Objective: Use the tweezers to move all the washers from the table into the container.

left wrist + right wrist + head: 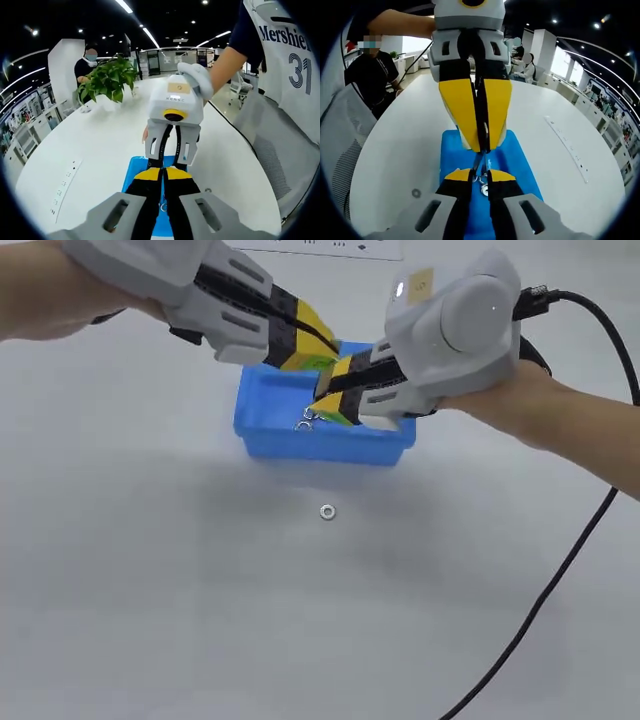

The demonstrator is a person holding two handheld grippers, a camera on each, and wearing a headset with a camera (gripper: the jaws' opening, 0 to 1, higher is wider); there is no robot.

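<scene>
Left gripper (162, 174) had its yellow tips pressed together right over the blue container (320, 450), with a thin bit of the tweezers (479, 164) poking out, so it looked clamped on those. Right gripper (480, 176) was over the container too, tips a sliver apart with the tweezers in the gap; couldn't tell if it was squeezing them. The grippers hid most of the container's inside, but a few washers (308, 421) lay in it. One washer (327, 511) sat on the table (150, 570) just in front of the container.
</scene>
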